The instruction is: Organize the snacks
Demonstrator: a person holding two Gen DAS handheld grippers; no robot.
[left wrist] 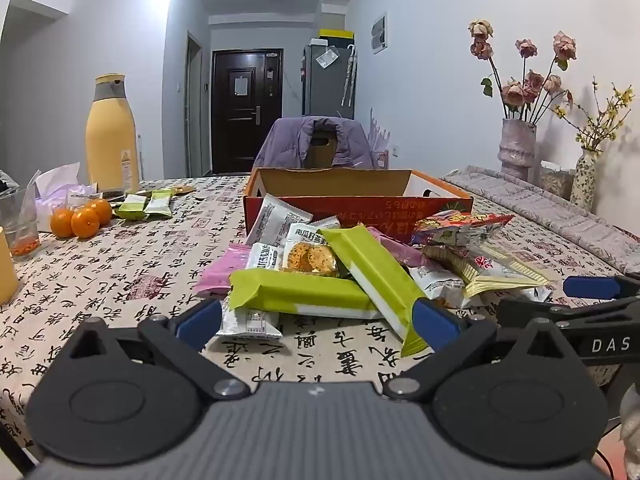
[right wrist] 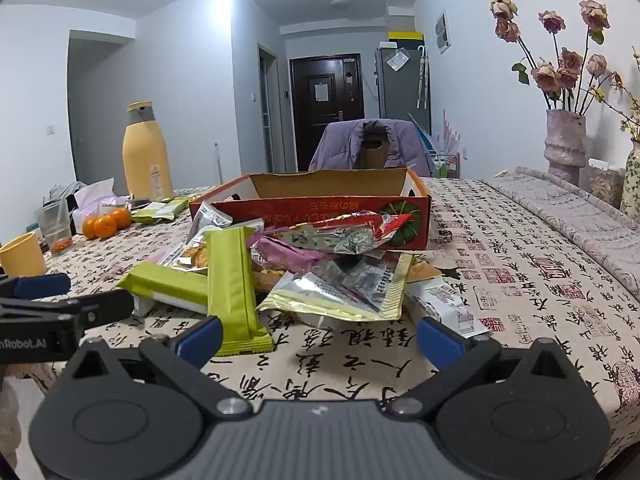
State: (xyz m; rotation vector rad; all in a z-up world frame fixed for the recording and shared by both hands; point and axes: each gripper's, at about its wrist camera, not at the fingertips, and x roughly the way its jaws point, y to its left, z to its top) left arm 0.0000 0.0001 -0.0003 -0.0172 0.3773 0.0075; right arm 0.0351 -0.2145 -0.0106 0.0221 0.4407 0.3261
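The cardboard box [left wrist: 360, 204] sits mid-worktop [left wrist: 120, 264], open and apparently empty. Against its near wall lies the snack pile [right wrist: 312, 264]: light, crinkly, slippery packets. The stiff green bar [right wrist: 234, 292] suits gripping across its width. Left tool [left wrist: 316, 320] and right tool [right wrist: 316, 334] gape wide, empty.

Loose snack packets [left wrist: 360, 272] lie heaped before an open, empty orange cardboard box [left wrist: 352, 196].
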